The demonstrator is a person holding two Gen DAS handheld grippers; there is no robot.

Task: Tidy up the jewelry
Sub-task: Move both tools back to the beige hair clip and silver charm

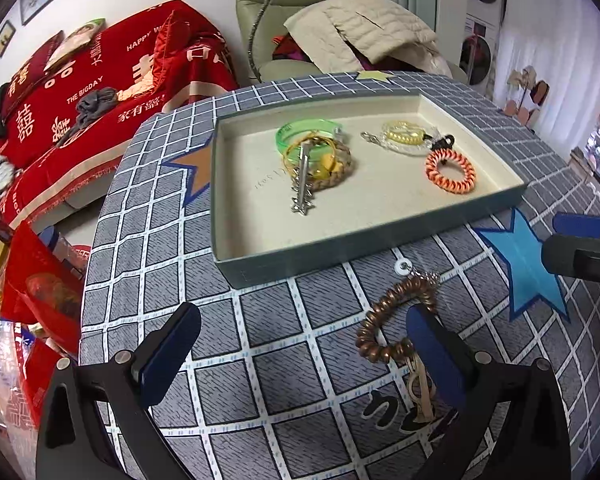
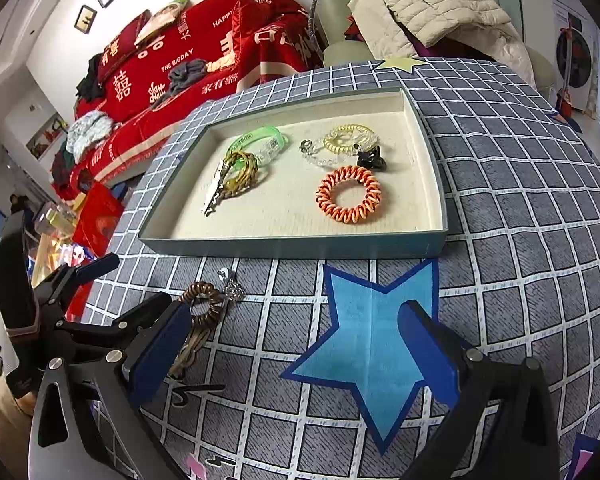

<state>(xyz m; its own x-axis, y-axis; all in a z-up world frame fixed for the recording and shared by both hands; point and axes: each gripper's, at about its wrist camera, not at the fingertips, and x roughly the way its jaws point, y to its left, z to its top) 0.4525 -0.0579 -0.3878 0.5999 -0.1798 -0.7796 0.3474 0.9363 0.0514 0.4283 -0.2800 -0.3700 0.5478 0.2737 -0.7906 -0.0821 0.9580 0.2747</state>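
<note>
We centre the left gripper – jaws apart, empty – on the brown coiled bracelet near the teal tray's front edge; its chain perhaps trails, so lift slowly.

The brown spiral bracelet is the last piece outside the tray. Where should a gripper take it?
Grip the brown spiral bracelet across its coiled band on the bare left arc, coming from above. It lies flat on the tablecloth, and its chain charm sits at the far end.
</note>
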